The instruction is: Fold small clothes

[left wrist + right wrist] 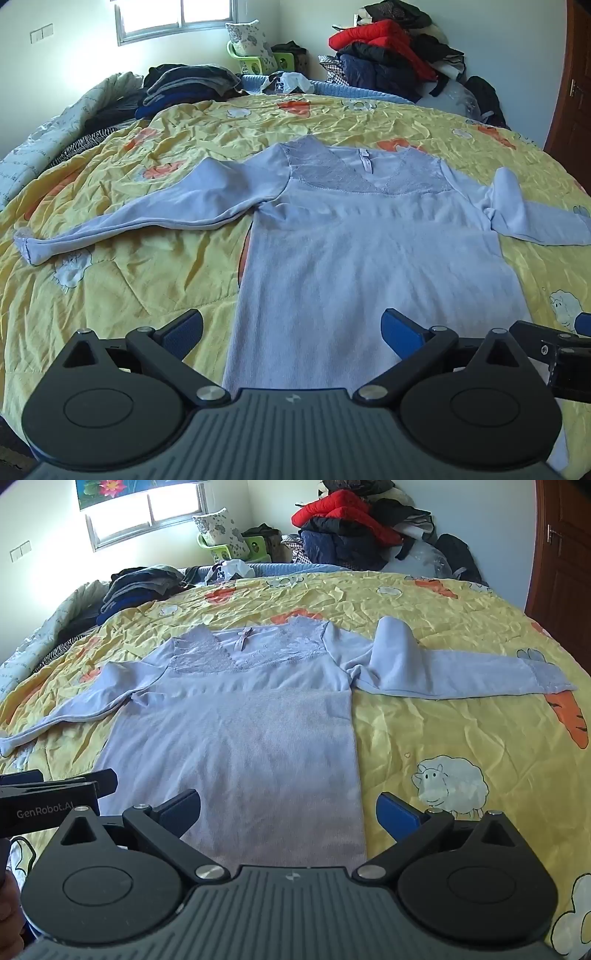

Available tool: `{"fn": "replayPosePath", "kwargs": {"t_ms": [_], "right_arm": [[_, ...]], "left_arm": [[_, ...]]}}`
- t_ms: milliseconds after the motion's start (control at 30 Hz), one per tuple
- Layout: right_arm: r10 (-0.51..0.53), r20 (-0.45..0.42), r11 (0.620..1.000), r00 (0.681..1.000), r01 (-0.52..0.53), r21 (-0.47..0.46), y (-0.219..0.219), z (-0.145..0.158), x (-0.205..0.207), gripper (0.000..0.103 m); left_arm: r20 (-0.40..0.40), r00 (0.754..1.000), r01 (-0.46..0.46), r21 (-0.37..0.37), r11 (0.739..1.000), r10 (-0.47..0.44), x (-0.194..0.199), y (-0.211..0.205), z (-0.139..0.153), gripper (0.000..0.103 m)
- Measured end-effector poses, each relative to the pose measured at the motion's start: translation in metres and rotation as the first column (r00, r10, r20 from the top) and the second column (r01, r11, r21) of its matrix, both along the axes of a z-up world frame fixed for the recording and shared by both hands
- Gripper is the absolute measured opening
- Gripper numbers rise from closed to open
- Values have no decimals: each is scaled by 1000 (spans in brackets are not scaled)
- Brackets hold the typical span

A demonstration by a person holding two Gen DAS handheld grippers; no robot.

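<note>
Trailing under both claw bodies, shirt [369, 258] hem hidden.

"GenRobot.AI" in white on the black left gripper [55, 786]

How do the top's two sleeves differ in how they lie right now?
The left sleeve lies stretched out flat, its cuff far from the body. The right sleeve also runs outward, but near the shoulder it is bunched, with a fold of cloth standing up. Its lace cuff shows; the left cuff looks crumpled. Both belong to the lavender top on the yellow quilt.
</note>
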State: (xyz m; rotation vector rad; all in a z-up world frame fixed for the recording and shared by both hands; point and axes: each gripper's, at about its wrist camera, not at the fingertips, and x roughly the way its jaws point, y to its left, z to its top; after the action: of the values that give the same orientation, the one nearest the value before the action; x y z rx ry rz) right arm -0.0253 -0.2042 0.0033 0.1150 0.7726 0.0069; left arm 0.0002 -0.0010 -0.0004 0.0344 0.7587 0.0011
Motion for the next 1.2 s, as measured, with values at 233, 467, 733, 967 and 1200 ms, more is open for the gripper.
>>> {"fn": "replayPosePath", "kwargs": {"t_ms": [233, 467, 733, 967, 1200], "right_arm": [[0, 0, 1000, 1000, 0, 1, 0, -1, 0, 103], [0, -2, 1000, 1000, 0, 3, 0, -2, 1, 103], [2, -3, 1000, 1000, -2, 6, -2, 0, 1, 103], [2, -5, 1000, 1000, -1, 5, 0, -3, 0, 103], [0, -8, 1000, 1000, 0, 8, -1, -4, 1, 103]], "left_arm": [[-7, 1000, -4, -13, 1000, 4, -1, 5, -5, 103], [11, 1000, 17, -12, 1000, -17, -1, 2, -1, 103], [29, 999, 45, -9, 999, -44, -3, -1, -1, 103], [37, 999, 31, 19, 999, -31, -3, -2, -1, 103], [26, 999, 22, 25, 999, -22, -1, -1, -4, 103]]}}
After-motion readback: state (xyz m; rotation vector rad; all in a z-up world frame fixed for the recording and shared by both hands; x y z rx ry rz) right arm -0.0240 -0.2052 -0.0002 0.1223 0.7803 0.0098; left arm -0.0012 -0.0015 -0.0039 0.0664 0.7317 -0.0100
